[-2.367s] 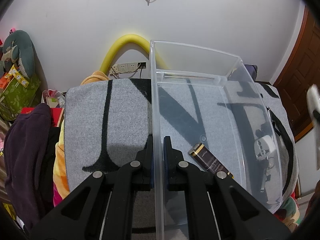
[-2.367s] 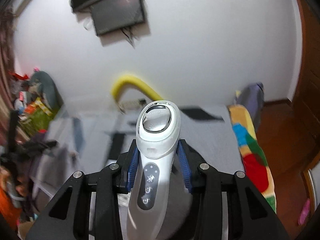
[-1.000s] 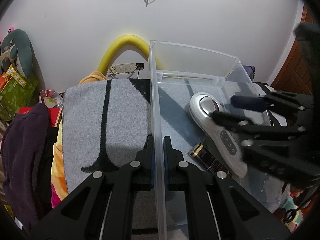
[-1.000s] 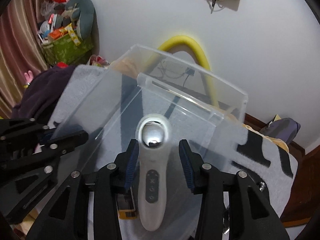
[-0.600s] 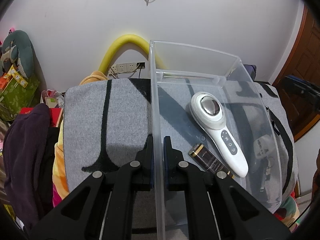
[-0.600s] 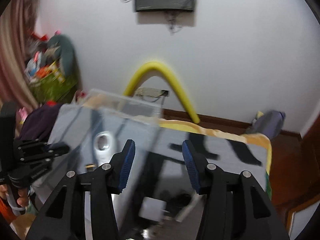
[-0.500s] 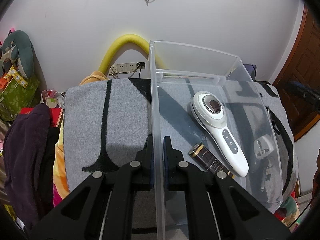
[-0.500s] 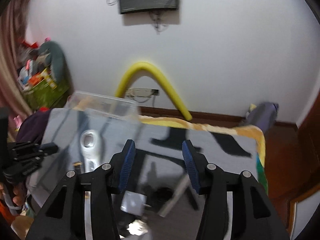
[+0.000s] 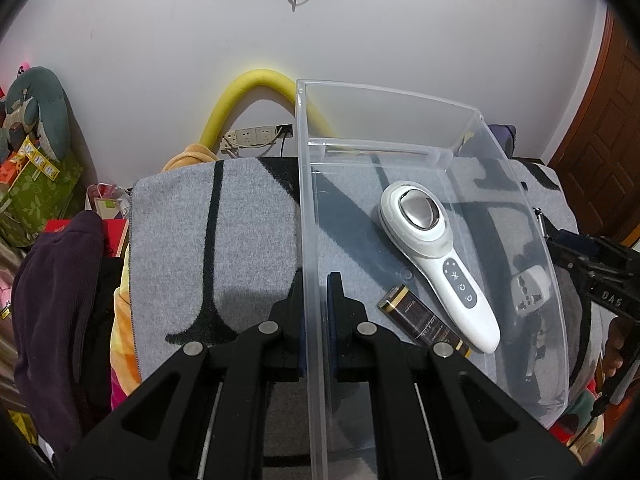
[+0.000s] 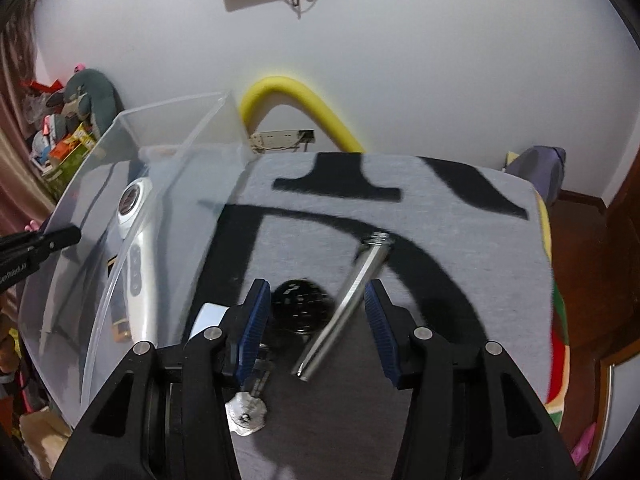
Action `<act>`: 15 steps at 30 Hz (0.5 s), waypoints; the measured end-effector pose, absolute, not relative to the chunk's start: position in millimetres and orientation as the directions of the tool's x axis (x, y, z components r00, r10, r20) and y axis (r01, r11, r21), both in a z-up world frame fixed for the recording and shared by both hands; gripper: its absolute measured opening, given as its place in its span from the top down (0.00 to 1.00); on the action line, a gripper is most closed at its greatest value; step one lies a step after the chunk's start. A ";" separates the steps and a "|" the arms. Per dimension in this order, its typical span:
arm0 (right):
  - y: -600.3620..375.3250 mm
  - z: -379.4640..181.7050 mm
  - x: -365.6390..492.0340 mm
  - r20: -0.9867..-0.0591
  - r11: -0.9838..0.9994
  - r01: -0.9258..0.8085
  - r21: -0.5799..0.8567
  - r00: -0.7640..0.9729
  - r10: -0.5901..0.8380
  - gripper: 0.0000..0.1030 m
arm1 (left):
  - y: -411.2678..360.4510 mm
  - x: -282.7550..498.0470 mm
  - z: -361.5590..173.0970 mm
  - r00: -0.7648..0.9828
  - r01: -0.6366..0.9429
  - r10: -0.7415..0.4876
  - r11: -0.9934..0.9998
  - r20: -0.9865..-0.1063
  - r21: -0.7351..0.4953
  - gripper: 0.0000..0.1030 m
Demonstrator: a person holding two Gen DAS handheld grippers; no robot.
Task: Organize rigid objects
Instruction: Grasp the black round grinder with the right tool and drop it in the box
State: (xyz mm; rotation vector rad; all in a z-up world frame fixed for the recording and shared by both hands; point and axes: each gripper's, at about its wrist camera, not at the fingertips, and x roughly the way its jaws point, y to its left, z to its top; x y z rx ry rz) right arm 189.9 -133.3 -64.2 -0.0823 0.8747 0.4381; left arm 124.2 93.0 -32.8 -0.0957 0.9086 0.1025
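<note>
My left gripper (image 9: 316, 280) is shut on the left wall of the clear plastic bin (image 9: 400, 108). Inside the bin lie a white handheld device (image 9: 436, 264) and a brown battery (image 9: 420, 320). My right gripper (image 10: 314, 300) stands open over the grey blanket, outside the bin's right wall (image 10: 160, 184). Nothing is between its blue pads. Below its gap on the blanket lie a metal rod (image 10: 344, 304) and a black round object (image 10: 302, 306). A white plug adapter (image 9: 530, 290) sits just outside the bin, with a silvery tag (image 10: 246, 412) nearer to me.
The grey blanket (image 9: 248, 240) with black markings covers the surface and drops off at its right edge (image 10: 540, 240). A yellow foam tube (image 10: 296, 96) arches against the back wall by a power strip (image 9: 252, 136). Clothes and bags (image 9: 56, 264) pile up on the left.
The right gripper let go of the white device in the bin, pulled out and swung right to hover over the loose items on the blanket. The left gripper kept still on the bin wall.
</note>
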 end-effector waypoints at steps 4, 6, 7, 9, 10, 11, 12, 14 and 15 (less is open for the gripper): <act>-125.7 -73.1 191.1 -0.765 0.908 -0.409 0.089 0.555 0.326 0.64 | 92.7 124.4 -32.7 0.611 -0.129 0.049 0.991 -0.790 -0.038 0.93; -123.5 -72.9 189.0 -0.760 0.901 -0.426 0.084 0.557 0.334 0.70 | 92.4 123.7 -32.5 0.612 -0.128 0.051 0.991 -0.790 -0.035 0.93; -123.8 -72.2 188.7 -0.760 0.900 -0.428 0.089 0.554 0.339 0.70 | 92.5 123.6 -32.6 0.612 -0.128 0.050 0.991 -0.790 -0.036 0.93; -125.0 -70.2 187.4 -0.755 0.896 -0.435 0.092 0.556 0.347 0.70 | 92.3 123.6 -32.6 0.612 -0.128 0.050 0.991 -0.789 -0.037 0.93; -126.2 -68.3 186.6 -0.751 0.897 -0.433 0.086 0.563 0.344 0.70 | 92.1 123.5 -32.7 0.612 -0.127 0.049 0.991 -0.789 -0.037 0.93; -127.4 -63.6 185.0 -0.742 0.898 -0.432 0.084 0.574 0.346 0.70 | 91.9 123.4 -32.7 0.612 -0.127 0.049 0.991 -0.789 -0.037 0.93; -127.0 -59.5 183.7 -0.734 0.898 -0.432 0.087 0.581 0.351 0.70 | 91.7 123.4 -32.6 0.612 -0.127 0.049 0.991 -0.789 -0.037 0.93; -124.4 -47.3 178.9 -0.713 0.897 -0.433 0.088 0.601 0.360 0.70 | 91.9 123.3 -32.8 0.612 -0.127 0.049 0.991 -0.789 -0.038 0.93; -122.0 -38.8 176.8 -0.699 0.895 -0.436 0.089 0.613 0.368 0.70 | 91.8 123.4 -32.7 0.612 -0.128 0.049 0.991 -0.789 -0.038 0.93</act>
